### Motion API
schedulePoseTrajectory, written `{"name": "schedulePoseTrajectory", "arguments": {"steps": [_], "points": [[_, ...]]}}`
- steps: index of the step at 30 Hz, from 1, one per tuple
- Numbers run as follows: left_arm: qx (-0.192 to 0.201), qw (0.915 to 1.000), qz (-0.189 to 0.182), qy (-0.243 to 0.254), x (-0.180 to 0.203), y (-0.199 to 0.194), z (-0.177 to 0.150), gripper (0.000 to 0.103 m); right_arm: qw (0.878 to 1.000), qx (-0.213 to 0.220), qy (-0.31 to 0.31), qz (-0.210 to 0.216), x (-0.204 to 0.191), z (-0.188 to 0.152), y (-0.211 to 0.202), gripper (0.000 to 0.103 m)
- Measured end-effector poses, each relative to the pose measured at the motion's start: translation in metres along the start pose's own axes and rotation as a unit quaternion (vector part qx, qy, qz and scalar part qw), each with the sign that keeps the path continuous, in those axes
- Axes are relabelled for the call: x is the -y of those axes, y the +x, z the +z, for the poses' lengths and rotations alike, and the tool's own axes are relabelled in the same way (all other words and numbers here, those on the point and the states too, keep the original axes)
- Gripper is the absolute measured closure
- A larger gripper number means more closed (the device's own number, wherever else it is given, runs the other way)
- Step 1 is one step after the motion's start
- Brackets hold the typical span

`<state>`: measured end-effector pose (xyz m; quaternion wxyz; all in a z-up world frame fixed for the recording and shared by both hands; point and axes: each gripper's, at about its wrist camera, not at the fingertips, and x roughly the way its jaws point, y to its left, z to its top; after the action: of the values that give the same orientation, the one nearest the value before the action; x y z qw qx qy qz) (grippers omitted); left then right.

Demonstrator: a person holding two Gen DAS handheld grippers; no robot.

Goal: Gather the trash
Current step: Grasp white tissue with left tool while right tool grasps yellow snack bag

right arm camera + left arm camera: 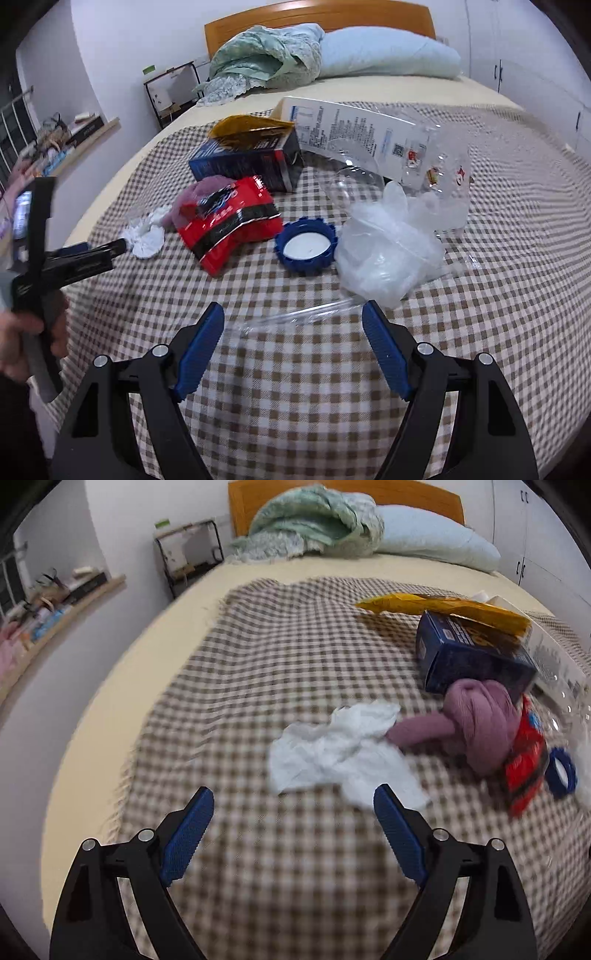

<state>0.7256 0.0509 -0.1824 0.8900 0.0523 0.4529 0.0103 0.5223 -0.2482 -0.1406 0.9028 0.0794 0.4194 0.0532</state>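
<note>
Trash lies on a checked blanket (280, 657) on a bed. In the left wrist view a crumpled white tissue (332, 749) sits just beyond my open left gripper (293, 797), whose right pad overlaps its near edge. Right of it are a purple sock bundle (476, 720), a red wrapper (524, 760), a blue box (472, 657) and a yellow bag (443, 609). My right gripper (293, 314) stands open over a clear plastic strip (295, 314). Beyond it lie a blue lid (306, 247), crumpled clear plastic (384, 254), the red wrapper (229, 221) and a white box (351, 129).
A green quilt (258, 55) and pale pillow (388, 55) lie at the wooden headboard (317, 16). A black-framed side table (170, 92) and a cluttered shelf (66, 136) stand left of the bed. A hand (22, 332) holds the left gripper (92, 251) at the blanket's left edge.
</note>
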Motion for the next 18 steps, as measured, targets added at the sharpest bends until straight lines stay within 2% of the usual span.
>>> {"name": "schedulePoseTrajectory", "arguments": {"steps": [2,5,7,8,9,10,12,14,15,17,18], "points": [[-0.012,0.9998,-0.016,-0.004,0.007,0.017,0.012,0.017,1.000,0.000,0.020,0.003,0.013,0.005,0.000,0.029],[-0.021,0.9996,-0.003,0.020,0.027,0.034,0.020,0.019,0.999,-0.005,0.040,-0.002,0.029,0.007,0.000,0.029],[-0.030,0.9989,0.006,0.035,0.037,0.043,0.019,0.051,0.999,-0.007,0.052,0.002,0.036,0.010,0.004,0.029],[-0.031,0.9990,-0.003,0.032,0.041,0.044,0.020,0.059,0.998,-0.009,0.057,0.002,0.040,0.012,0.007,0.029],[-0.031,0.9989,-0.014,0.032,0.043,0.041,0.020,0.075,0.998,-0.011,0.060,0.001,0.042,0.014,0.010,0.029],[-0.032,0.9987,-0.009,0.039,0.045,0.037,0.019,0.090,0.998,-0.012,0.064,0.000,0.043,0.015,0.012,0.029],[-0.032,0.9988,0.013,0.033,0.039,0.026,0.017,0.095,0.997,-0.008,0.074,0.010,0.044,0.018,0.014,0.029],[-0.035,0.9991,0.019,-0.015,0.022,0.013,0.011,0.095,0.997,0.006,0.071,0.022,0.042,0.021,0.010,0.029],[-0.037,0.9977,0.018,-0.055,0.010,0.003,0.008,0.095,0.997,0.016,0.067,0.024,0.041,0.023,0.008,0.029],[-0.029,0.9894,0.021,-0.141,-0.010,-0.015,0.004,0.095,0.997,0.035,0.063,0.028,0.040,0.023,0.004,0.029],[-0.019,0.9811,0.016,-0.192,-0.019,-0.028,0.001,0.095,0.997,0.044,0.061,0.027,0.041,0.021,0.001,0.029]]}}
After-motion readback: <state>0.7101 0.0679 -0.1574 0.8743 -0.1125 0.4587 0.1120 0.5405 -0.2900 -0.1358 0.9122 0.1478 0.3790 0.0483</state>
